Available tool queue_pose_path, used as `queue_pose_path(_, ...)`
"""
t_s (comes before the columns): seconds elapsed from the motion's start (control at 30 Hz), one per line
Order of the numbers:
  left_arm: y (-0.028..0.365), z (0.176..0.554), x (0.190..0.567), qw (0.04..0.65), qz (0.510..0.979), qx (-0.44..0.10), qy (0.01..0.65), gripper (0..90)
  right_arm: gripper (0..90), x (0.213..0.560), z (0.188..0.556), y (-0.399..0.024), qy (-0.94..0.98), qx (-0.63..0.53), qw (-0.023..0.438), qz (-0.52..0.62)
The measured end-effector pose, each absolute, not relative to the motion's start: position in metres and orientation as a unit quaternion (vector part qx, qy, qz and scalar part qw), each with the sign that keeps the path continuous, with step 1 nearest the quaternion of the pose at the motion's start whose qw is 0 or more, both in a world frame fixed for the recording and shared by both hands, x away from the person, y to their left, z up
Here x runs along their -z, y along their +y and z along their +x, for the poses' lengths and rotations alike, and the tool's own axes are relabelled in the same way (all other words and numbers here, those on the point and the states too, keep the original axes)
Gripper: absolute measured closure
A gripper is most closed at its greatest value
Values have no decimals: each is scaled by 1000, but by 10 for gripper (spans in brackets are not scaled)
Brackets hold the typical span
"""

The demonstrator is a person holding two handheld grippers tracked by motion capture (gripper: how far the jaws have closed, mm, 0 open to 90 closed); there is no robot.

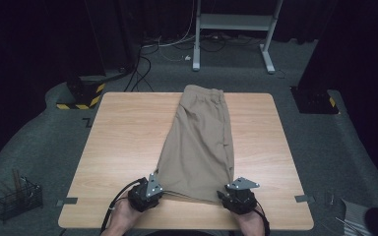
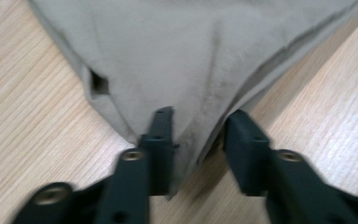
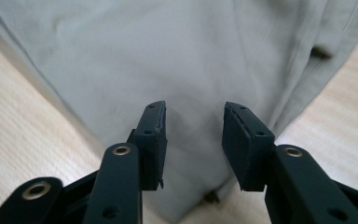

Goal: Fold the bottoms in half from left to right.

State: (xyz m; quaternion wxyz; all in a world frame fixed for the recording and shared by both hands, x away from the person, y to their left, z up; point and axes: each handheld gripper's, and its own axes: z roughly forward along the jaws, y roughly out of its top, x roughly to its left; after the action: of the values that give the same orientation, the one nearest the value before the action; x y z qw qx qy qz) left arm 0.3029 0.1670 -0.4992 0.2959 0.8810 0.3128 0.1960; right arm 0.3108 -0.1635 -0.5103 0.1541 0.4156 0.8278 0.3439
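Where two grippers flank it, one pair of khaki shorts (image 1: 199,142).

Left gripper (image 1: 147,192) sits at the lower left-of-centre of the high view, borne by the left hand (image 1: 122,216), which enters from the bottom edge. Its grey three-cornered plate faces up; a black cable loops off to its left. In the left gripper view its jaws stand part open, pads not pressing.

Right gripper (image 1: 236,195) sits at the lower right-of-centre, held by the right hand (image 1: 250,222), also entering from the bottom edge, plate uppermost. In the right gripper view (image 3: 193,140) its jaws stand apart with a clear gap between the pads.
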Motion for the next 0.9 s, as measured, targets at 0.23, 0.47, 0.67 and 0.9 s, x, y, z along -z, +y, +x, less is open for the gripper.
queue_pose_path(0.23, 192, 324, 473, 382, 839, -150, 358, 412, 559, 491, 332, -174, 785, -371, 188, 459)
queue_pose_path(0.47, 191, 355, 484, 376, 813, -139, 422, 425, 621, 494, 364, -173, 775, -359, 191, 484)
queue_pose_path(0.67, 170, 390, 504, 348, 813, -140, 446, 631, 777, 505, 380, -165, 786, -329, 191, 487)
queue_pose_path(0.9, 168, 382, 508, 321, 831, -130, 435, 888, 887, 508, 373, -179, 782, -332, 194, 490)
